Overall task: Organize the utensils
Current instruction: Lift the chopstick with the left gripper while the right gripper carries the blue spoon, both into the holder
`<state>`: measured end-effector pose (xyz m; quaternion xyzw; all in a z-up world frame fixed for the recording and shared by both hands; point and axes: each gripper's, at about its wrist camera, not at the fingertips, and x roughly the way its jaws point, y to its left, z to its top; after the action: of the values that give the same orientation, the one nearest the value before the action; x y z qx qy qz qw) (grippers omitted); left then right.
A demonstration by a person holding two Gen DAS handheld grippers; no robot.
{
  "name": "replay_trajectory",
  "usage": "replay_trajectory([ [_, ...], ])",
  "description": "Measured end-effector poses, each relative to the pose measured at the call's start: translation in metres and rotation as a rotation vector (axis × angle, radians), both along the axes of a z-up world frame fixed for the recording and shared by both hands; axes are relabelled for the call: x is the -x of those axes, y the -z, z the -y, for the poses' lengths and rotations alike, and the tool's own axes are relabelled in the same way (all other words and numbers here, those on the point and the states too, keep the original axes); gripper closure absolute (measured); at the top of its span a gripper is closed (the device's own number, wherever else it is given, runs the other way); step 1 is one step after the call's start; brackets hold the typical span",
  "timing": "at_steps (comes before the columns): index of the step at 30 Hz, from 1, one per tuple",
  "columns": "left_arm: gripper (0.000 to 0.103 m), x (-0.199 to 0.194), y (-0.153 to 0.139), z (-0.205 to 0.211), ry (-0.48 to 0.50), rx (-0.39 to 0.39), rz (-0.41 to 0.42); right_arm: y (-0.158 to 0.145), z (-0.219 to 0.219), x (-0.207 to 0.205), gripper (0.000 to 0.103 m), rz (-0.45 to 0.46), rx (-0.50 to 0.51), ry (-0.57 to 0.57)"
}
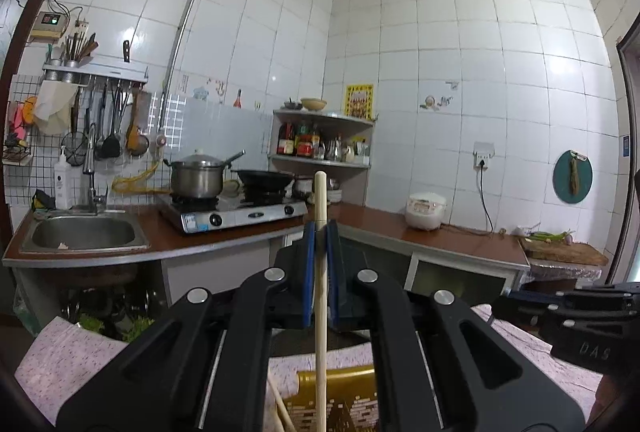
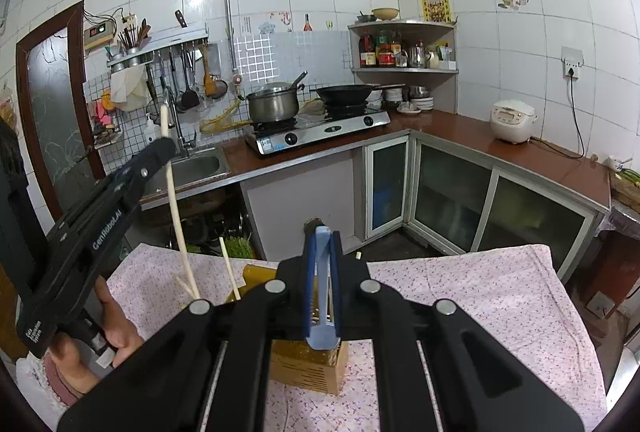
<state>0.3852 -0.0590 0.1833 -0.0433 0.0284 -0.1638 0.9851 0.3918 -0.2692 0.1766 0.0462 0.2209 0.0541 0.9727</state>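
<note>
left gripper [image 1: 319,232] pinches a long pale wooden chopstick [image 1: 320,296] upright to slot it into the golden slatted utensil box [image 2: 308,360]; right gripper [image 2: 320,244] pinches a dark-tipped utensil.

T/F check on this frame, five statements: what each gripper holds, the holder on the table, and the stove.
1. The left gripper is shut on a pale wooden chopstick. True.
2. The right gripper is open with nothing in it. False: it is shut on a utensil with a light blue handle.
3. The utensil holder stands on a flowered cloth. True.
4. The holder has no sticks in it. False: other pale sticks stand in it.
5. A frying pan sits in the sink. False: the black wok is on the gas stove, next to a lidded steel pot.
</note>
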Motion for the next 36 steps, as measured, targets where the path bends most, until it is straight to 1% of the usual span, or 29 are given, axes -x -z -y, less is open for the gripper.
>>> replay_trajectory([
  [6, 0.098, -0.006, 0.021, 0.007, -0.014, -0.017, 0.027, 0.018, -0.003, -0.012, 0.096, -0.035, -0.007, -0.01],
  [9, 0.098, -0.007, 0.03, 0.006, -0.025, -0.004, 0.039, 0.024, -0.006, -0.016, 0.096, -0.044, -0.007, -0.013],
  [12, 0.098, -0.01, 0.04, 0.004, -0.029, 0.012, 0.032, 0.03, -0.007, -0.017, 0.096, -0.057, -0.007, -0.017],
  [15, 0.098, -0.013, 0.053, 0.004, -0.029, 0.007, 0.009, 0.037, -0.009, -0.018, 0.096, -0.075, -0.004, -0.023],
  [20, 0.099, -0.007, 0.073, 0.002, -0.026, -0.026, -0.029, 0.051, -0.012, -0.019, 0.096, -0.089, 0.019, -0.007],
  [22, 0.098, 0.001, 0.077, 0.001, -0.045, -0.043, -0.018, 0.056, -0.012, -0.021, 0.096, -0.085, 0.028, 0.005],
  [25, 0.098, 0.008, 0.077, -0.004, -0.034, -0.05, -0.033, 0.07, -0.013, -0.027, 0.096, -0.089, 0.015, 0.008],
  [28, 0.098, 0.01, 0.076, -0.005, -0.045, -0.074, -0.034, 0.079, -0.017, -0.031, 0.096, -0.075, 0.012, 0.005],
  [30, 0.097, 0.008, 0.077, -0.008, -0.042, -0.074, -0.064, 0.086, -0.022, -0.033, 0.096, -0.069, 0.028, -0.005],
  [33, 0.097, 0.005, 0.08, -0.016, -0.042, -0.051, -0.113, 0.096, -0.029, -0.035, 0.096, -0.067, 0.04, -0.017],
  [36, 0.097, 0.005, 0.084, -0.021, -0.03, -0.058, -0.156, 0.103, -0.034, -0.036, 0.095, -0.065, 0.046, -0.034],
])
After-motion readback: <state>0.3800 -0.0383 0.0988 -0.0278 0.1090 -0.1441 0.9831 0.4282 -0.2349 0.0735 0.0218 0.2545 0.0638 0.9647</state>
